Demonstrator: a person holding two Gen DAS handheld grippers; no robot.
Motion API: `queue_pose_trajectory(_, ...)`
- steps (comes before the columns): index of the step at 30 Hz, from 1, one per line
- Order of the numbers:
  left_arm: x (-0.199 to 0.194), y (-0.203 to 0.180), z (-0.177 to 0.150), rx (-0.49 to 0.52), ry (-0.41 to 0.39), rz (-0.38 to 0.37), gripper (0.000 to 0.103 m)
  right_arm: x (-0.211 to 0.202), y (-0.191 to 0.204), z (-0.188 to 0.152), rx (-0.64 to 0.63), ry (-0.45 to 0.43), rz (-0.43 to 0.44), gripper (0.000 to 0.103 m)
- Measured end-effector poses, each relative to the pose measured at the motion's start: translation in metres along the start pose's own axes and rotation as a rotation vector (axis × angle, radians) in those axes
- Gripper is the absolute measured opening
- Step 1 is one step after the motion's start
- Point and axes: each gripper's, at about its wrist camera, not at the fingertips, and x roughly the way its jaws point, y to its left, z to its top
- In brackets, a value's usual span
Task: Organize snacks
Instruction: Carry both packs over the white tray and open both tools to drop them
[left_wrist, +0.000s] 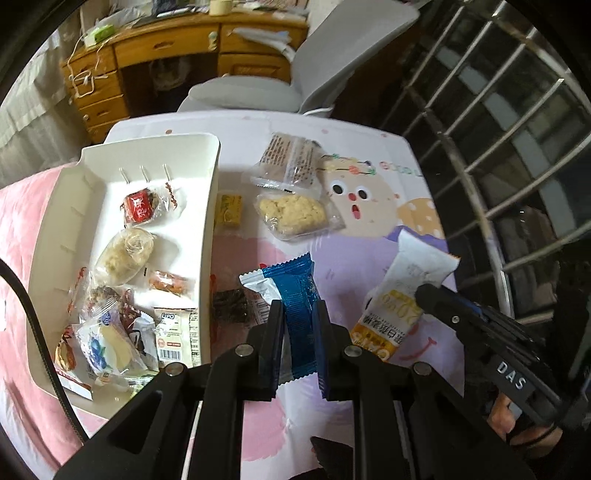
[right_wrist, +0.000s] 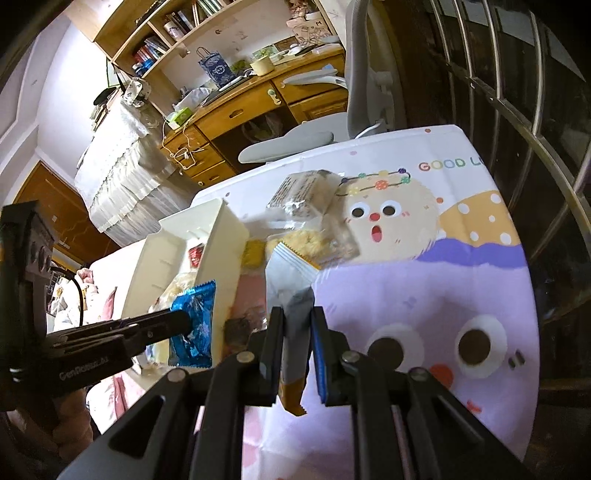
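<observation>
My left gripper (left_wrist: 297, 311) is shut on a blue snack packet (left_wrist: 295, 295) and holds it above the table, right of the white tray (left_wrist: 207, 229); the packet also shows in the right wrist view (right_wrist: 195, 317). My right gripper (right_wrist: 297, 314) is shut on a white and yellow snack packet (right_wrist: 291, 295), also lifted; it shows in the left wrist view (left_wrist: 402, 295). The tray holds several wrapped snacks (left_wrist: 125, 254). On the table lie a pale biscuit pack (left_wrist: 291, 210), a printed clear pack (left_wrist: 288, 158), a small yellow pack (left_wrist: 229, 208) and a dark pack (left_wrist: 229, 306).
The table wears a cartoon cloth (right_wrist: 424, 295). A grey chair (left_wrist: 332, 66) and a wooden desk (left_wrist: 155, 62) stand beyond its far edge. A metal window grille (left_wrist: 517, 147) runs along the right. Pink bedding (left_wrist: 22, 221) lies left of the tray.
</observation>
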Motion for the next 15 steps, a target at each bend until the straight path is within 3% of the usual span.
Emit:
queue_pose_trajectory(4,-0.023,0.013,-0.014,0.04,-0.056,-0.049,0.013,-0.008,0.011,-0.015,0.039,0.0,0.02,0.014)
queue_pose_trajectory(15,-0.07,0.07,-0.053,0.121,-0.147,-0.063,0.013,-0.017,0.067,-0.053,0.102,-0.021,0.059,0.014)
